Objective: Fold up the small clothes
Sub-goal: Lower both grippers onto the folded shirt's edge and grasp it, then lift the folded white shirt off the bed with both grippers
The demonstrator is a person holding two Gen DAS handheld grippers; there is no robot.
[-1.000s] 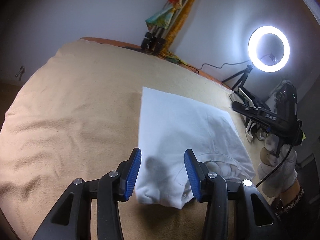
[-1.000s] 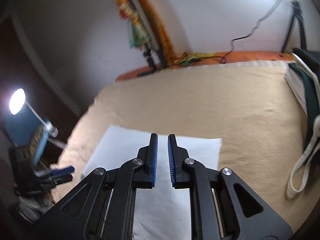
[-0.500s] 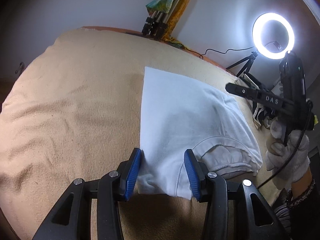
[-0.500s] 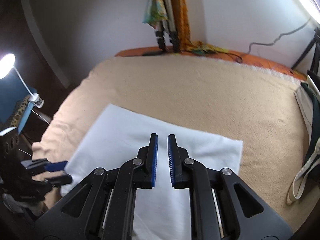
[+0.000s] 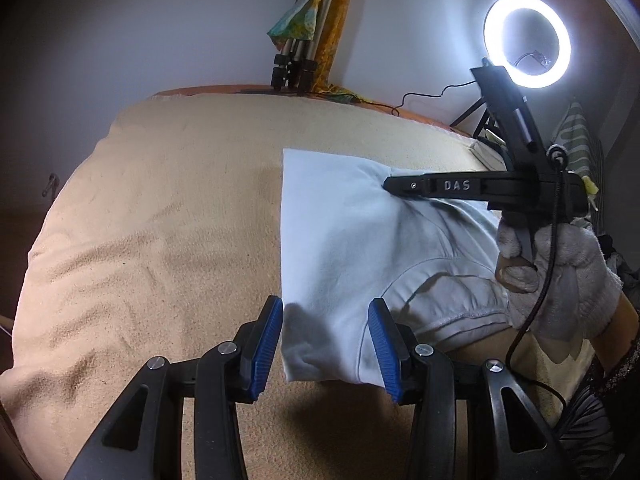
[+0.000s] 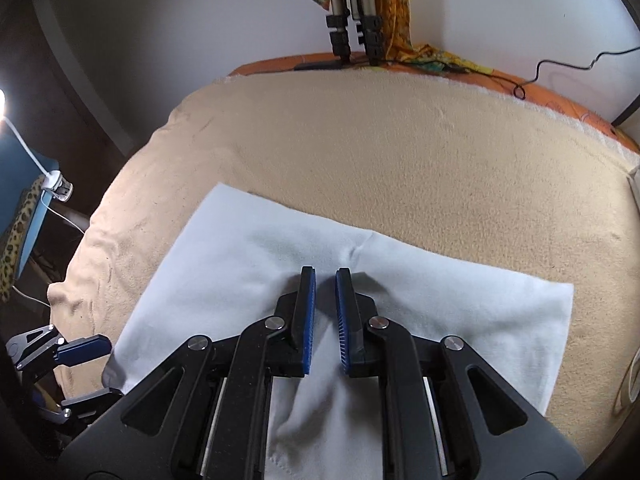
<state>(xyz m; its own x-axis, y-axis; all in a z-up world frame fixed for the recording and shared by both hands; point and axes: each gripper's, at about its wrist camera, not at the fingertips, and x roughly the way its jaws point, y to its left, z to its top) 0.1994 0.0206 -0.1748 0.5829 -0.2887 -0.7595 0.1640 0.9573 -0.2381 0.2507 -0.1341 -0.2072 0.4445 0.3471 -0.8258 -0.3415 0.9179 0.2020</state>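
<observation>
Tongs first: we see our left gripper [image 5: 326, 344] open with the shirt's [image 5: 340, 240] near corner lying between its blue pads, unpinched, while our right gripper [image 6: 325, 312], nearly closed and holding nothing, presses its tips into the shirt's middle on the tan blanket [image 5: 160, 200].

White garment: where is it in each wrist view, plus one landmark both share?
Left wrist view: white garment centre-right on the beige blanket, near corner between the left gripper fingers.
Right wrist view: white garment lower centre, under the right gripper.
Shared landmark: folded tripod against the far wall.
</observation>
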